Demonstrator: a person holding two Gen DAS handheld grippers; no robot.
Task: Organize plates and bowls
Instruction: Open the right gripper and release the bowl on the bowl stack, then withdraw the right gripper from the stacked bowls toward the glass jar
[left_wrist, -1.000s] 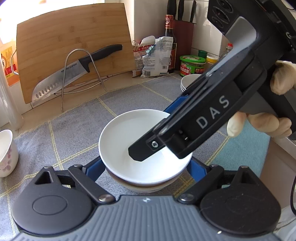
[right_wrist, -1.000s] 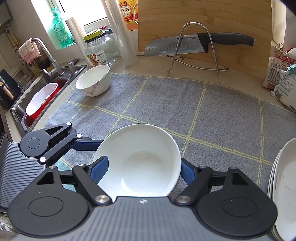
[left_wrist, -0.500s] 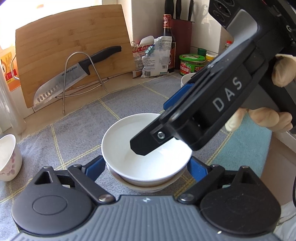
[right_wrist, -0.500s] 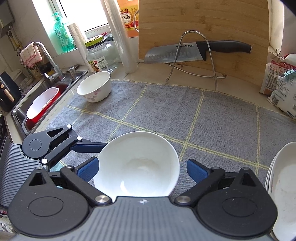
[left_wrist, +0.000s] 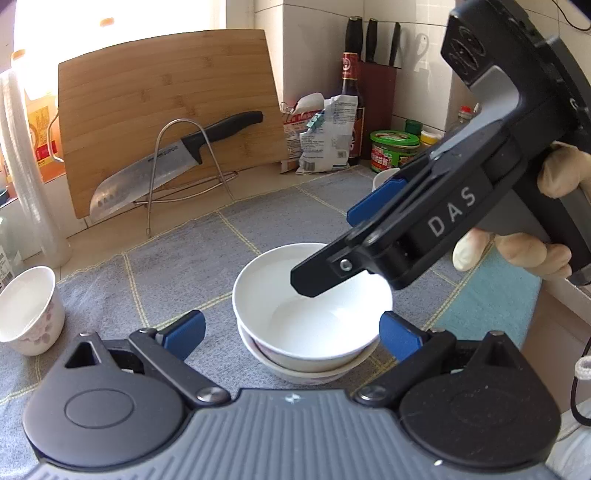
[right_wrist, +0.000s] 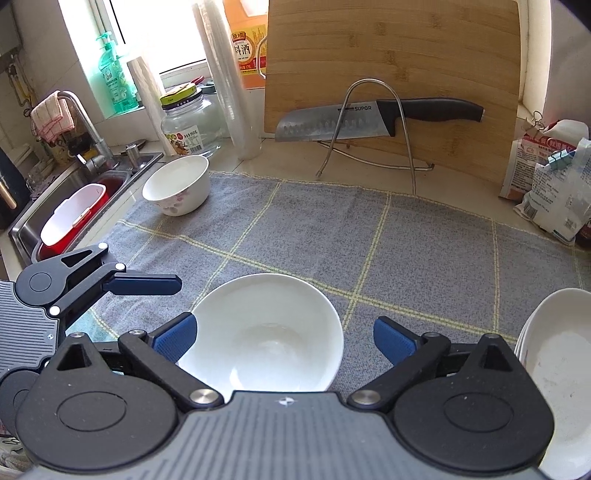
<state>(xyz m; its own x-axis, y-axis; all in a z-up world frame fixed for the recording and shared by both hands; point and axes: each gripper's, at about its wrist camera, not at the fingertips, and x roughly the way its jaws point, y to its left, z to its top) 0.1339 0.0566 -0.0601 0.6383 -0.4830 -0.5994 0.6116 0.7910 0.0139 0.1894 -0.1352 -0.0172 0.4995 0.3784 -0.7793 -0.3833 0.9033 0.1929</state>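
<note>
Both of your tongs have spread and drawn back from the white bowl (left_wrist: 312, 308), which now sits free, nested in a second bowl (left_wrist: 306, 373) on the grey checked cloth (right_wrist: 406, 240) covering the bench. Your left tongs (left_wrist: 291, 334) stand open with a blue pad on either side of the stack, not touching it, and your right tongs (right_wrist: 284, 338) hang open above the same bowl. Another flowered bowl (right_wrist: 177, 190) stands well apart near the sink (right_wrist: 22, 225), and stacked plates (right_wrist: 554, 369) lie at the right edge.
</note>
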